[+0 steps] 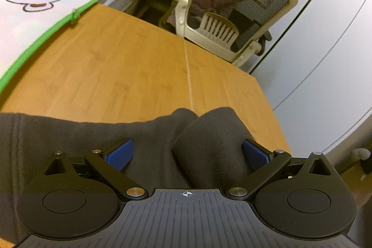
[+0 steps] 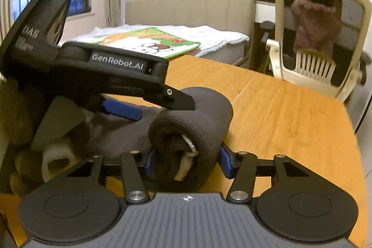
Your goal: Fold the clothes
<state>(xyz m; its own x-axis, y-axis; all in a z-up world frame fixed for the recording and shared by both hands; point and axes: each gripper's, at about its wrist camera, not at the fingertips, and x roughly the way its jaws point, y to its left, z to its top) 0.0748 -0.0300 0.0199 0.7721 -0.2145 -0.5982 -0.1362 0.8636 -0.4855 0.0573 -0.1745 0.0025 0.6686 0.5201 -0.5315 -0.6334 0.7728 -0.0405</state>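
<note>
The right hand-held gripper clasped the rolled grey garment near the desk right edge; the left hand-held gripper stood wide over it.

bare table ahead, chair beyond edge

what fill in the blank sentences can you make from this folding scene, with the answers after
The dark garment lies on a ______ table.
Its end nearest the right gripper is ______ up.
The left gripper has its jaws wide ______ over the cloth.
Behind the table stands an office ______.

Answers: wooden; rolled; open; chair
</note>
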